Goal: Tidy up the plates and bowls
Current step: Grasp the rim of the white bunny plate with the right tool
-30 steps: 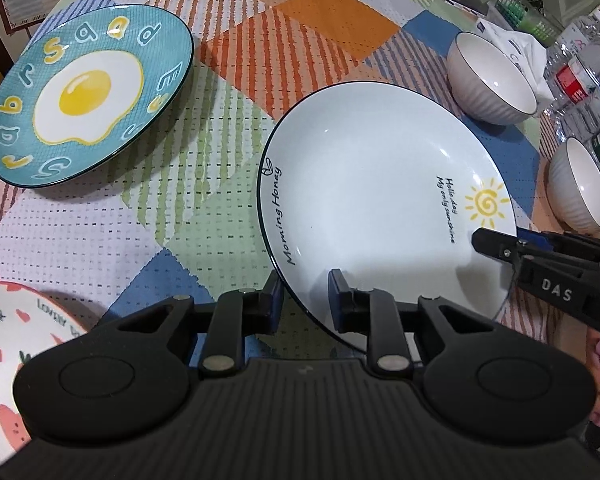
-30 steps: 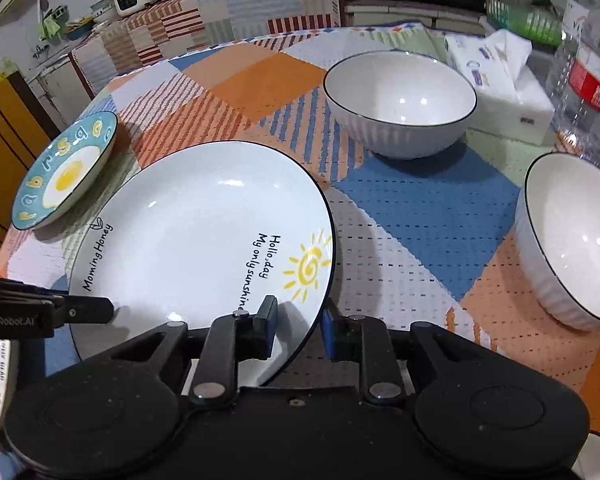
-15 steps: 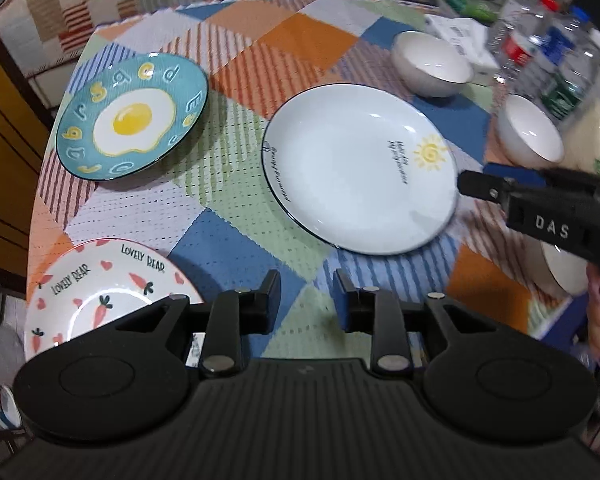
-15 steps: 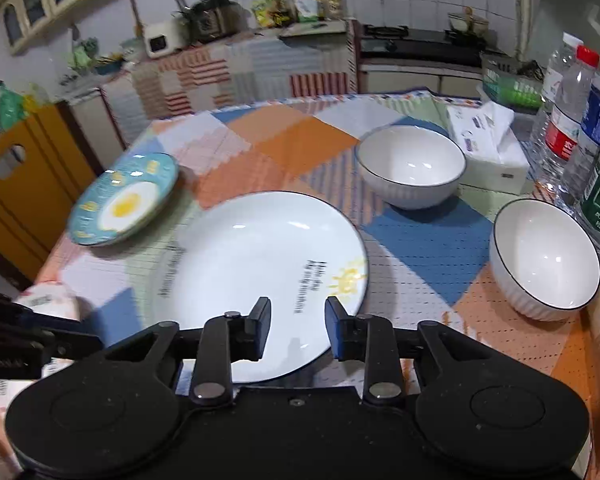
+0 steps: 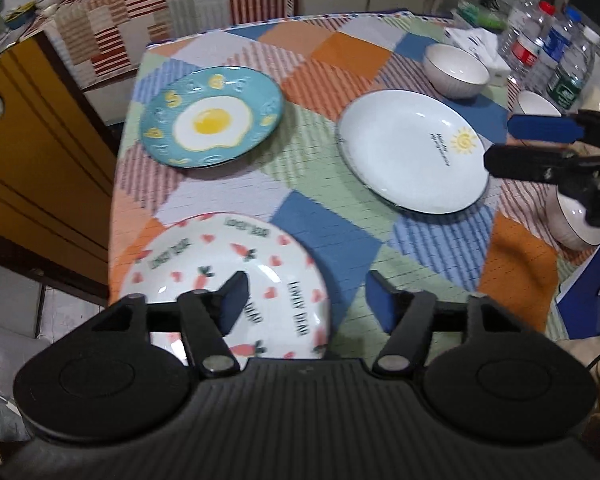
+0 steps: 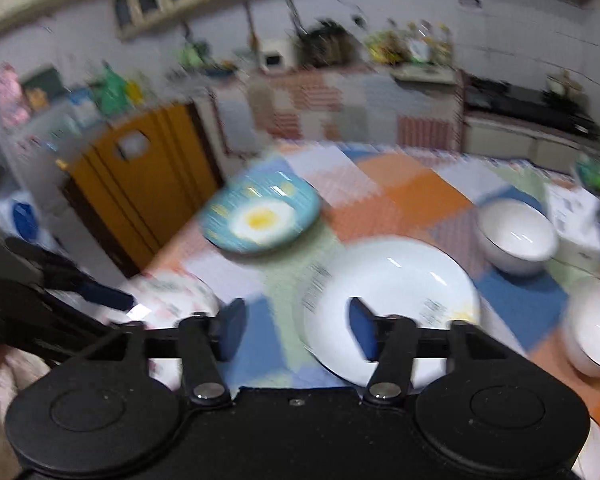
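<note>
Left wrist view: the left gripper (image 5: 306, 298) is hovering at the lower centre of the frame with its blue-padded fingers spread wide and holding nothing; its left finger is lying over the carrot plate (image 5: 204, 264) at the lower left, its right finger over the patchwork tablecloth (image 5: 340, 56). The egg plate (image 5: 212, 116) is sitting at the upper left and the sun plate (image 5: 414, 152) at right of centre, well apart from each other. A white bowl (image 5: 456, 70) is standing at the upper right, just beside a cluster of water bottles (image 5: 552, 56). The right gripper (image 5: 500, 146) is entering from the right edge, its fingers parted, its tips reaching the right rim of the sun plate; whether they are touching it cannot be told. Right wrist view, blurred by motion: the right gripper (image 6: 296, 328) is occupying the lower centre with fingers spread and nothing between them. The sun plate (image 6: 392, 304) is lying behind its right finger, the egg plate (image 6: 260, 212) at upper centre, the carrot plate (image 6: 168, 300) at the left, and two bowls (image 6: 516, 236) at the right.
</note>
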Motion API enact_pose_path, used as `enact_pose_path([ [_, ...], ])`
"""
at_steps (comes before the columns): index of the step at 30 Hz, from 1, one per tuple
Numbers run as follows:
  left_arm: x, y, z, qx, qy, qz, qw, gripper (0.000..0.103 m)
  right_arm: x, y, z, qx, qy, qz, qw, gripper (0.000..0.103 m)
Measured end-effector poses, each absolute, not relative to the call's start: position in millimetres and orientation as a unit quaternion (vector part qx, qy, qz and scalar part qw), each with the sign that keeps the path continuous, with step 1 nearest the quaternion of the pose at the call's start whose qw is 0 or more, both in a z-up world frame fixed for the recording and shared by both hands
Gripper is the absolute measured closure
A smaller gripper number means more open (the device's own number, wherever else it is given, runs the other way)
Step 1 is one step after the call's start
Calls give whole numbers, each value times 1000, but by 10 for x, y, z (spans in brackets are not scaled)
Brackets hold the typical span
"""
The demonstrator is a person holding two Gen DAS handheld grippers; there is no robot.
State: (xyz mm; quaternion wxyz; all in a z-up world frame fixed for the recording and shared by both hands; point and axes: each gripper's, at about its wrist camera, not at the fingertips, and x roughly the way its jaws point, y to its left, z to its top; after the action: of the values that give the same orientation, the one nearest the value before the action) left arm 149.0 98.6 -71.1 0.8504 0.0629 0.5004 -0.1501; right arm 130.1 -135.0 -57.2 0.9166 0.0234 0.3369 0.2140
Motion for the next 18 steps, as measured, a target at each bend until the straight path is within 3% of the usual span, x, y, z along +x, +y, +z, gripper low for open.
enact_pose_path([
  [7, 1619, 1429, -704, 80, 494, -140, 854, 23, 1452, -951, -594, 20, 320, 281, 905, 24],
  [15, 1820, 2007, -1148, 54, 577, -137, 804, 22, 1476, -507, -1097, -18, 359, 325, 875, 25],
  [18, 1869, 2152, -1321, 50, 590, -114, 797, 22, 1468, -403, -1304, -44, 337, 306, 889, 25],
])
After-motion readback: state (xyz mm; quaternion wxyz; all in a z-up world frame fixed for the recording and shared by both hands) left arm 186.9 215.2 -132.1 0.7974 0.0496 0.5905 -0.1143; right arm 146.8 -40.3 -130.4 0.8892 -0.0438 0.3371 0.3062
